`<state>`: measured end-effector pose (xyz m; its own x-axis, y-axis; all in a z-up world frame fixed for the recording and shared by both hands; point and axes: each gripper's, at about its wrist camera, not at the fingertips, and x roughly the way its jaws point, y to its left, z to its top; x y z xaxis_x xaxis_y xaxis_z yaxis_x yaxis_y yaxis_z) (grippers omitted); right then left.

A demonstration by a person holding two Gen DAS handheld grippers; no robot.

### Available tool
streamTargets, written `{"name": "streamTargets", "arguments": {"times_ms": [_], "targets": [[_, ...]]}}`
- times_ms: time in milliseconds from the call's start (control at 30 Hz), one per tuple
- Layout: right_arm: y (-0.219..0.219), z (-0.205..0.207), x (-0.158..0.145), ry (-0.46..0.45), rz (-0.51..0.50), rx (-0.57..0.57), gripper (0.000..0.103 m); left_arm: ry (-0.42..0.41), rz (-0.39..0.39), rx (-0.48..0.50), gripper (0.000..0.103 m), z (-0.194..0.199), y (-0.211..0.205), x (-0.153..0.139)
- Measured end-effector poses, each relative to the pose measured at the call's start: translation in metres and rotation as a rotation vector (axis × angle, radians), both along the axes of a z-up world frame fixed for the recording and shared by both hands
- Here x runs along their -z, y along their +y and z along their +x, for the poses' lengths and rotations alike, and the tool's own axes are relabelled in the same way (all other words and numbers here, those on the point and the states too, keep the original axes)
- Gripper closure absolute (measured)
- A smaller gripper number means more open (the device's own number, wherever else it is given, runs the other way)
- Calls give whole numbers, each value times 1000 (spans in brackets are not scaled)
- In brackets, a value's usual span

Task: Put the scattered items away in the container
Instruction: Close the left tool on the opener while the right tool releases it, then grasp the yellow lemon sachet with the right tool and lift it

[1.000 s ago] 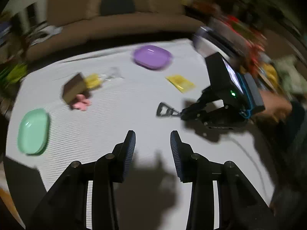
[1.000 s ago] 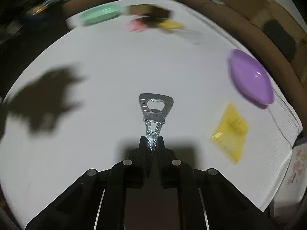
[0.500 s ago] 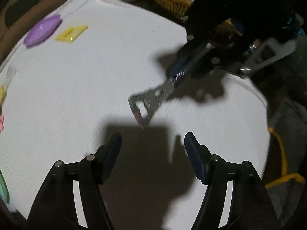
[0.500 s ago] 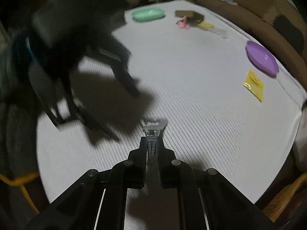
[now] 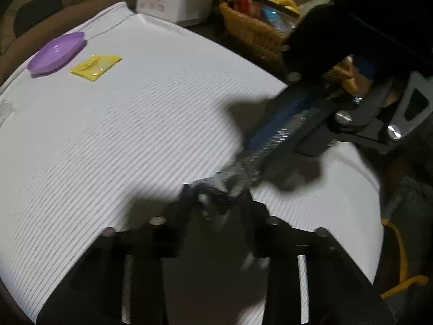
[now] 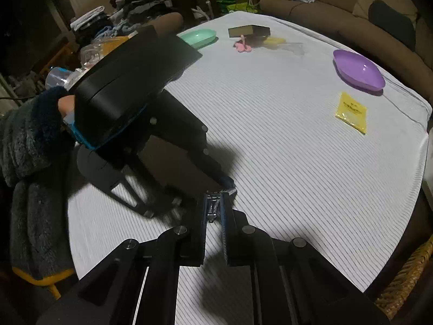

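Observation:
A metal bottle opener (image 6: 214,206) is passing between my two grippers above the white striped tablecloth. In the right wrist view the right gripper (image 6: 213,211) has its pads slightly apart with the opener's handle between them. In the left wrist view the left gripper (image 5: 216,200) is closed on the opener's head (image 5: 216,189), though that view is blurred. The right gripper reaches in from the right in the left wrist view (image 5: 273,135). A purple dish (image 6: 357,70) and a green dish (image 6: 199,36) sit far off.
A yellow packet (image 6: 351,111) lies near the purple dish. A brown box (image 6: 249,30), a pink item (image 6: 242,46) and a yellow wrapped item (image 6: 273,40) lie near the green dish. A wicker basket (image 5: 254,31) and a white box (image 5: 173,2) stand beyond the table edge.
Both grippers came together near the table's front edge. The left gripper closed on the opener's head, and the right gripper's pads have parted slightly around the handle.

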<state>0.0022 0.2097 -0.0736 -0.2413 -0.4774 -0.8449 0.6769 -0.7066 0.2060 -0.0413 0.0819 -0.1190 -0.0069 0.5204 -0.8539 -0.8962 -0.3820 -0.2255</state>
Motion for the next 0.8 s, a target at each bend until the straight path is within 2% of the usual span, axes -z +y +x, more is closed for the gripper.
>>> {"name": "streamTargets", "arguments": {"times_ms": [67, 133, 167, 367, 533, 633, 700, 733, 800], "targets": [[0, -2, -1, -1, 3, 6, 95, -19, 13, -12, 81, -1, -4, -3], [0, -4, -3, 4, 4, 15, 95, -15, 19, -8, 89, 1, -6, -8], [0, -4, -5, 6, 5, 21, 95, -9, 16, -7, 98, 3, -2, -9], [12, -4, -12, 14, 4, 71, 94, -23, 29, -16, 99, 17, 3, -15], [50, -14, -17, 31, -9, 241, 94, -11, 68, -92, 99, 9, -4, -30], [80, -27, -19, 42, -54, 414, 92, 46, 71, -242, 99, -8, -24, -52], [93, -36, -14, 24, -78, 507, 90, 101, 56, -401, 99, -19, -45, -67], [97, -42, -9, 10, -79, 560, 86, 126, 42, -515, 99, -26, -59, -75], [94, -52, -2, -7, -66, 620, 77, 142, 54, -653, 99, -35, -80, -85]]}}
